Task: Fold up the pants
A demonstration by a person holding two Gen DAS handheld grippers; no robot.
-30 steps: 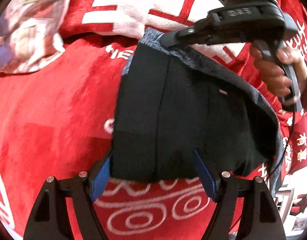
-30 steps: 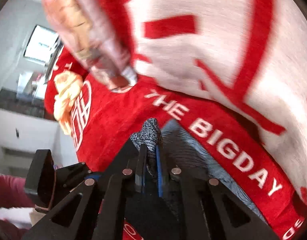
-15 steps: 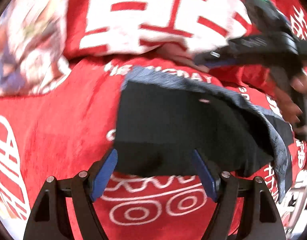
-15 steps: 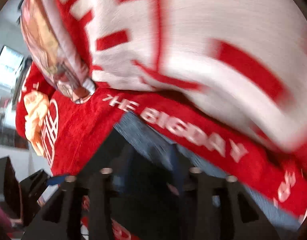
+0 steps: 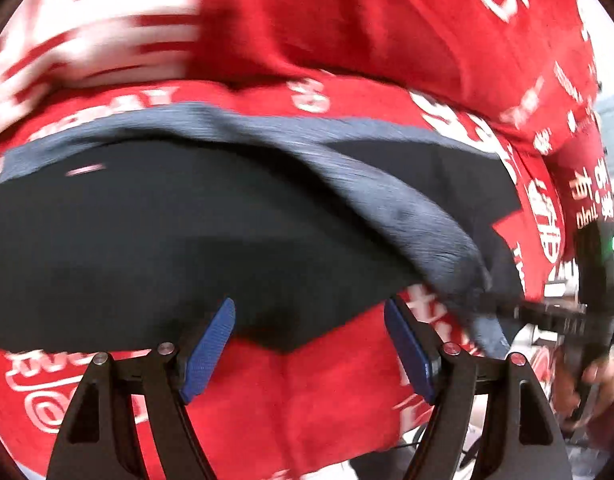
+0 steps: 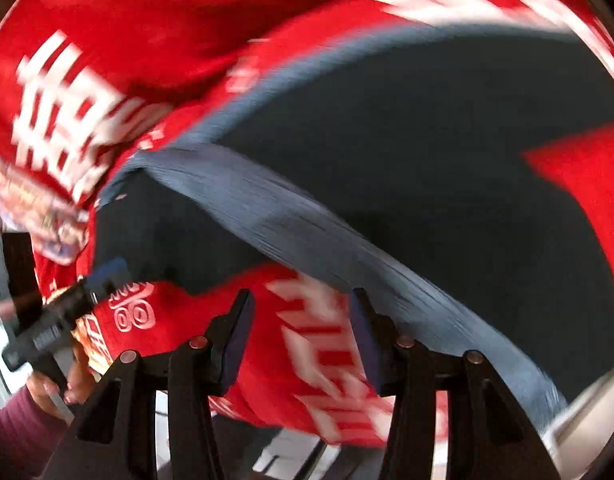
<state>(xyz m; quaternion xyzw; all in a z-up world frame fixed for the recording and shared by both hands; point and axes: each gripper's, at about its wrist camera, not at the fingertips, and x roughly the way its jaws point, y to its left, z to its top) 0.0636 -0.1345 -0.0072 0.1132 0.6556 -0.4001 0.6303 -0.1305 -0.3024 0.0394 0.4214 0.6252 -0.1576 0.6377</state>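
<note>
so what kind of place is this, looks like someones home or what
Probably a home, likely a bed or sofa. The dark pants lie on a soft red blanket printed with white lettering, a patterned cushion sits beside them, and both grippers, left and right, are open above the fabric.

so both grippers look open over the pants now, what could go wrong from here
1. The grey waistband lies bunched and curled over the black pants; it may stay creased into the fold unless flattened.
2. The right gripper has a finger against that band and might drag it as it moves.
3. The red blanket is soft and rumpled, so the left gripper could pinch it instead.
</note>
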